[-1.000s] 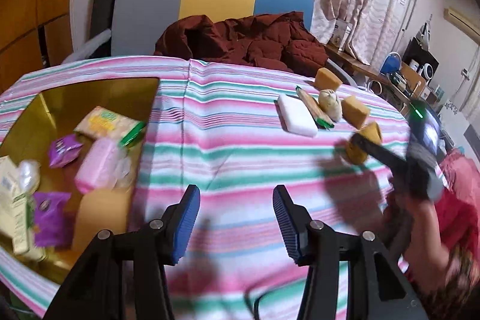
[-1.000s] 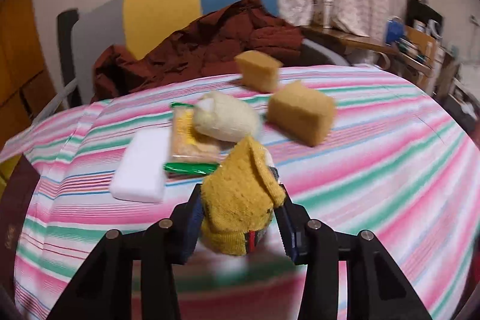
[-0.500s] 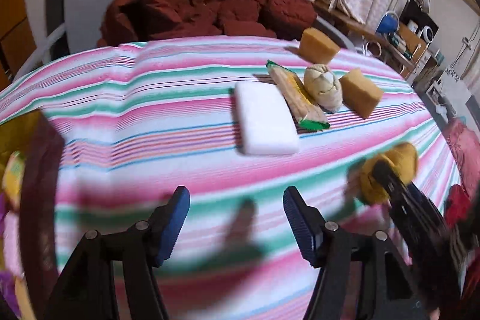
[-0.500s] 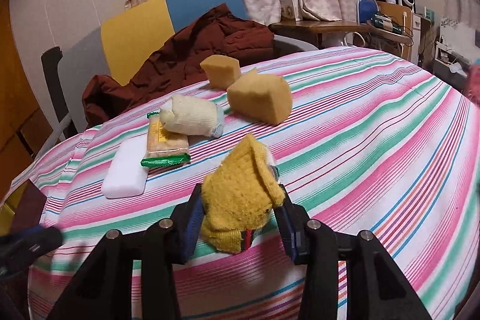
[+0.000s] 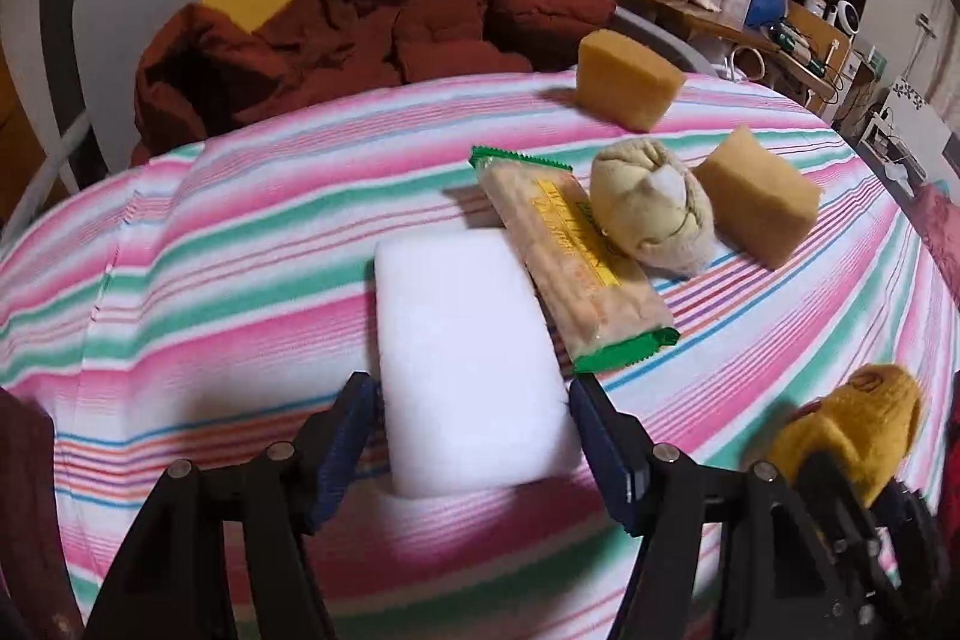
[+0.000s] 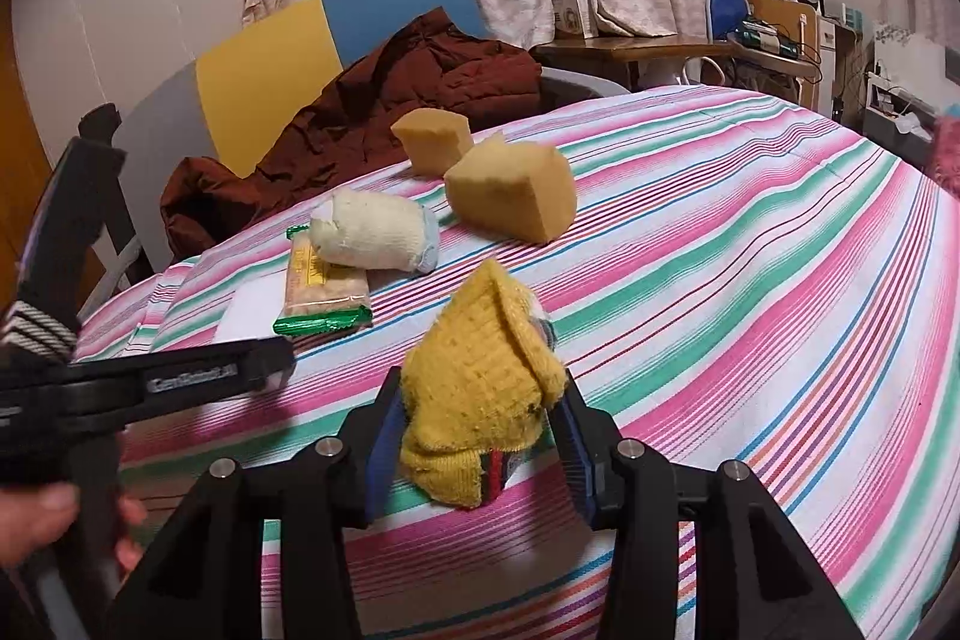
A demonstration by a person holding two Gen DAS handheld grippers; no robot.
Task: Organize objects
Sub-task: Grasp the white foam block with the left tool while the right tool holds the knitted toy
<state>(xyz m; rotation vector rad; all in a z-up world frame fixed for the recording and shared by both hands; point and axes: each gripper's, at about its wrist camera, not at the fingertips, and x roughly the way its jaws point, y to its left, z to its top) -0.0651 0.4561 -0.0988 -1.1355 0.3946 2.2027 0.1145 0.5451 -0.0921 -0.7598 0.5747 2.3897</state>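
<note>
A white foam block [image 5: 468, 340] lies flat on the striped tablecloth [image 5: 210, 280]. My left gripper [image 5: 471, 394] is open and straddles the block's near end, with a blue pad close beside each long side. My right gripper [image 6: 480, 400] is shut on a yellow knitted sock [image 6: 474, 388], just above the cloth. Its jaws are starting to open, and the sock is still pinched between the pads. In the left wrist view that sock [image 5: 852, 424] shows at the lower right.
Behind the block lie a green-ended snack packet [image 5: 570, 268], a rolled cream sock [image 5: 648, 214] and two tan sponges [image 5: 624, 79] [image 5: 756, 202]. A red jacket [image 5: 390, 28] is heaped on the chair behind the table. A dark box edge [image 5: 24, 490] sits at the left.
My left gripper swung right, away from the gold tray of packets, widened and came down around the white block. My right gripper rolled slightly and kept the yellow sock.
</note>
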